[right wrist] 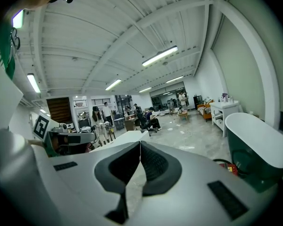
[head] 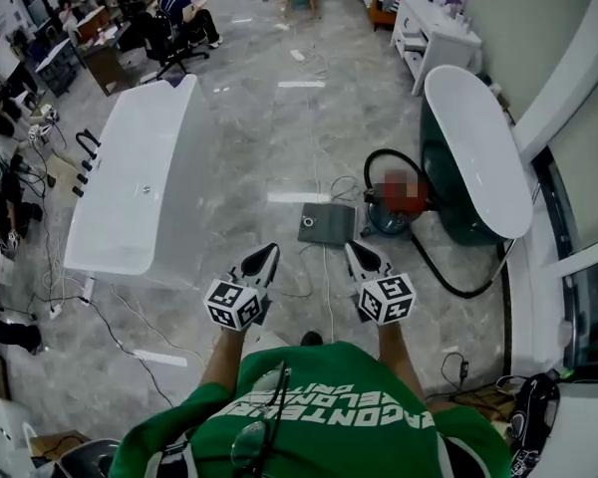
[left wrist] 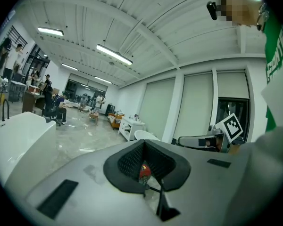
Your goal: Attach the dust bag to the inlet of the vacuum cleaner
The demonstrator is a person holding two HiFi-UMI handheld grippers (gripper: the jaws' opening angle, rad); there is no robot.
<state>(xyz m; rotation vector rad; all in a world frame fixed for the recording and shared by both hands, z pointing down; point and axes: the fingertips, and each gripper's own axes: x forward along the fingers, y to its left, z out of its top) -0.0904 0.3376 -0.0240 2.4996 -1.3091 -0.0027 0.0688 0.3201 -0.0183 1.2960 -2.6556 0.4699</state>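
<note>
Fingers of left gripper and right gripper are clenched, empty — lower centre; dust bag lies mid-frame, near vacuum cleaner.

Two bathtubs; one vacuum cleaner; one dust bag.

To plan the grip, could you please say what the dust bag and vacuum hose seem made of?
Dust bag: matte grey, lying flat, probably paper or fabric; too small to tell. Hose: black, likely flexible plastic or rubber, since it lies in a loose loop.
</note>
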